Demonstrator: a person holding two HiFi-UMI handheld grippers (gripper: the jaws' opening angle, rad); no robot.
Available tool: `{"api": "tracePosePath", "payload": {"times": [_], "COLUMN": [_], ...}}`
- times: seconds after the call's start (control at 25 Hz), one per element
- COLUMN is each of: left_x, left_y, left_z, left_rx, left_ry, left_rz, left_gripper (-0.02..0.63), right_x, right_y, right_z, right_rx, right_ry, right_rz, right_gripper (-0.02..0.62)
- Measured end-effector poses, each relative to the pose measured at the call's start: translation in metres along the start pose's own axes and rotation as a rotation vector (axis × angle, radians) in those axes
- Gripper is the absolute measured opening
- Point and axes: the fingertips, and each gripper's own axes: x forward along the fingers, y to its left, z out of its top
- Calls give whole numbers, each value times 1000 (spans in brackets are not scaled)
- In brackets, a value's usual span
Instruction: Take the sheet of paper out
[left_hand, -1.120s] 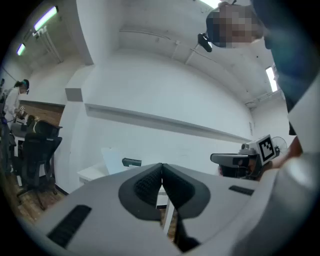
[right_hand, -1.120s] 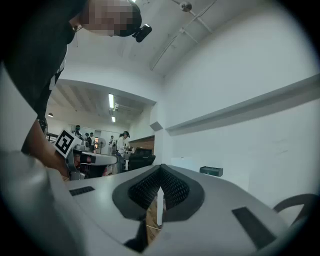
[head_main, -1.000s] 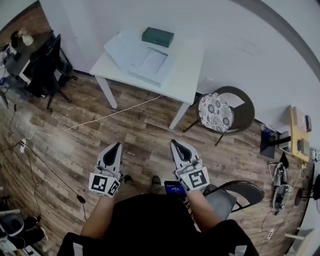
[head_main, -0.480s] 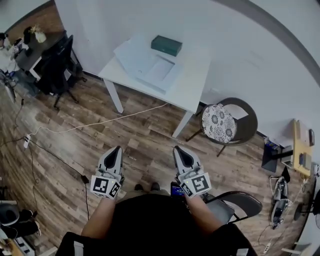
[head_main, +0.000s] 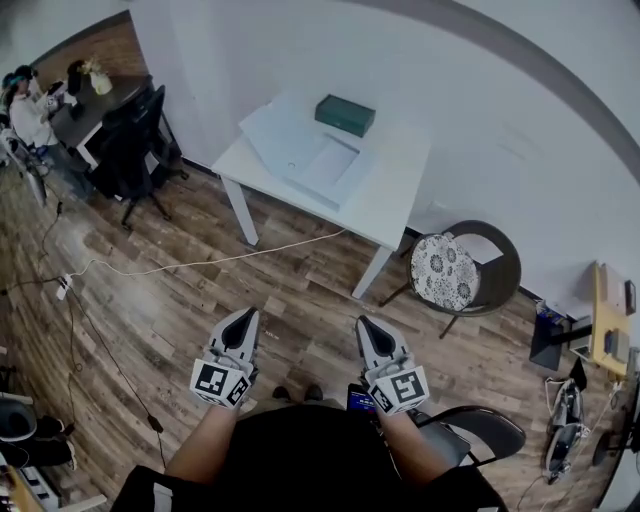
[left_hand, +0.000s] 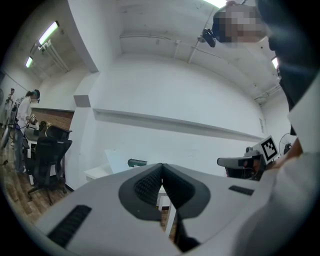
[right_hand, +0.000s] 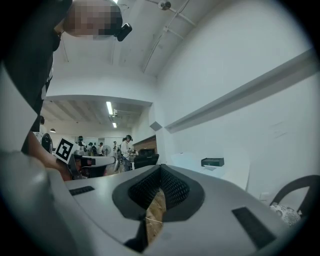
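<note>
As a person stands well back from the white table, the left gripper and right gripper are both closed and empty; the sheet of paper lies there near a green box.

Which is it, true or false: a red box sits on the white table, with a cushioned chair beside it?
False. The box is dark green, not red, as the head view shows. It does sit on the white table, with a cushioned chair beside it.
</note>
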Motion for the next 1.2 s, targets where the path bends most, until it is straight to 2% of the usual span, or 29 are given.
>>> {"api": "tracePosePath", "payload": {"times": [0.52, 0.88, 1.2], "left_x": [-6, 4, 45], "left_y": [-18, -4, 28], "left_z": [19, 15, 13], "left_rx": [9, -30, -54], "left_ry": [-24, -29, -45], "left_rz": [2, 13, -5], "left_gripper": [0, 0, 0], "right_x": [-2, 18, 52], "right_y": [0, -9, -36], "right_z": [-1, 0, 0], "right_rx": [47, 77, 80], "right_ry": [-40, -53, -38], "right_rz": [77, 89, 62], "right_gripper": [11, 11, 11]}}
